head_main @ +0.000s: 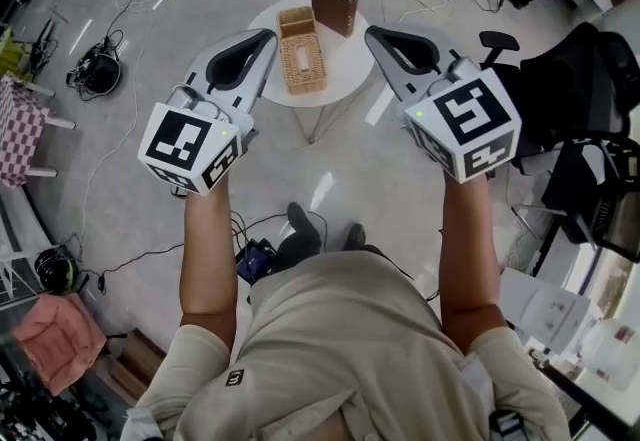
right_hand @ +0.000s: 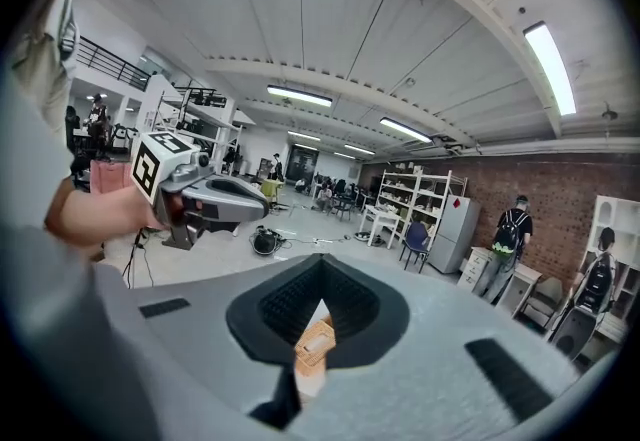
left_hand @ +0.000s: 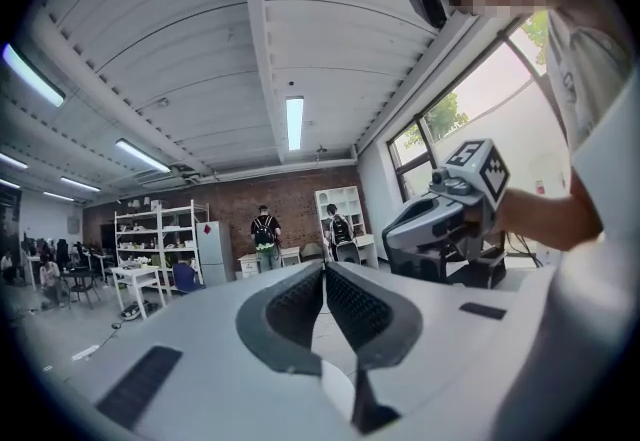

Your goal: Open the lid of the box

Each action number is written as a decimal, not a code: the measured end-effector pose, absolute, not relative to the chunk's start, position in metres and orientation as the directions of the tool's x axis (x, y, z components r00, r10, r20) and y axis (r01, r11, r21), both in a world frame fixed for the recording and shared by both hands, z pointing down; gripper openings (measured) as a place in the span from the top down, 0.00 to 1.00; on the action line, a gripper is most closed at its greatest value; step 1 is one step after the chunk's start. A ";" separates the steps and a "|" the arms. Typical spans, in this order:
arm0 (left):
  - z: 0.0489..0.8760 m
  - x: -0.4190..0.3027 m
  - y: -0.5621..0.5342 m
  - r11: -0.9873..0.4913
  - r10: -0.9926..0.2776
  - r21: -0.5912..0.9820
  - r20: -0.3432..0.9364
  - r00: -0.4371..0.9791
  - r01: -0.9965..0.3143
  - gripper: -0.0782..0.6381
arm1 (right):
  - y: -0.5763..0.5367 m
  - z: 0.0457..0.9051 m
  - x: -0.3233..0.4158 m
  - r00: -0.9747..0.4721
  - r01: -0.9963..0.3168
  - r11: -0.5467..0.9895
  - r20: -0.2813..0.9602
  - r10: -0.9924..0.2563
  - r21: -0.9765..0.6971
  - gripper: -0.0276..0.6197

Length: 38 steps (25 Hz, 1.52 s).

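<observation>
Upper centre of the head view, on the table, wicker box looks light, stiff and grippy, probably best pinched at the lid's long edge; left gripper and right gripper are both closed on nothing, well clear of it.

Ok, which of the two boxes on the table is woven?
The tan wicker box, lying flat with a slot on top. The brown box behind it is smooth and stands upright.

Two hand-held grippers — left, right — one table, one wicker box, one brown box
</observation>
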<state>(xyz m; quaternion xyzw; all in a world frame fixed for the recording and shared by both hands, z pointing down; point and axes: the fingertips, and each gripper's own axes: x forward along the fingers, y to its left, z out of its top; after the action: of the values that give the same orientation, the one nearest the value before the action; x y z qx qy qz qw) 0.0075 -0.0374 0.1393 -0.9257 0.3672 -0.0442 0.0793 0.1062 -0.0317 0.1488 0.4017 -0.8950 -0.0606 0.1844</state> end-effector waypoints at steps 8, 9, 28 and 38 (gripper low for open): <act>0.146 -0.029 -0.083 -0.762 -0.638 -0.162 0.016 0.770 -0.627 0.87 | -0.071 0.154 0.070 -0.553 -0.734 0.623 0.296 -0.779 0.269 0.97; 0.146 -0.035 -0.088 -0.765 -0.634 -0.162 0.013 0.773 -0.624 0.87 | -0.075 0.154 0.065 -0.547 -0.737 0.619 0.297 -0.783 0.271 0.97; 0.160 -0.087 -0.154 -0.751 -0.654 -0.138 0.017 0.756 -0.646 0.87 | -0.145 0.179 0.018 -0.564 -0.712 0.651 0.338 -0.753 0.262 0.97; 0.168 -0.077 -0.209 -0.692 -0.718 -0.137 0.033 0.695 -0.708 0.87 | -0.211 0.191 0.026 -0.636 -0.649 0.722 0.348 -0.688 0.240 0.97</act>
<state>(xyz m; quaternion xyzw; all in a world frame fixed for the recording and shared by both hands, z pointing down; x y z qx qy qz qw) -0.0773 -0.2090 0.1677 -0.9189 0.3881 -0.0422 0.0569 0.0261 -0.2107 0.1913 0.3702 -0.9033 -0.0460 0.2117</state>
